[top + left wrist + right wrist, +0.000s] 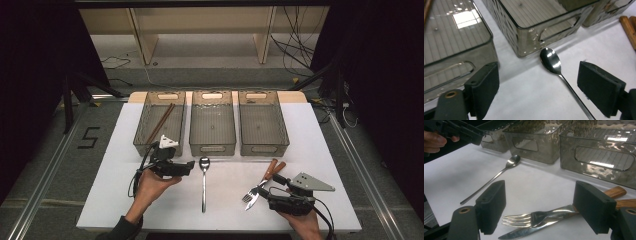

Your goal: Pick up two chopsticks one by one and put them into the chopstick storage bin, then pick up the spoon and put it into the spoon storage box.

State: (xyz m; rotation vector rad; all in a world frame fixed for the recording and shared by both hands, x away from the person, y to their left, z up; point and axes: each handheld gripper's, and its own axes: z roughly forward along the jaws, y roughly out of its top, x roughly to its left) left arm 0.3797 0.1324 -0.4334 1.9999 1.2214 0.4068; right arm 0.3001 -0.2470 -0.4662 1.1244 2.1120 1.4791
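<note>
Both grippers' fingers stand wide apart, holding nothing: left gripper over the spoon, right gripper over the fork.

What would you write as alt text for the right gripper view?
An open claw hovers over a fork lying on a knife on the white table. A spoon and clear bins lie beyond.

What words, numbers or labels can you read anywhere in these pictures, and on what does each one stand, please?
"5": a black mark shaped like the digit, on the grey floor left of the table, seen in the high view at.
No other text: the three bins, the spoon, the fork and the knife bear no readable label or brand.
</note>
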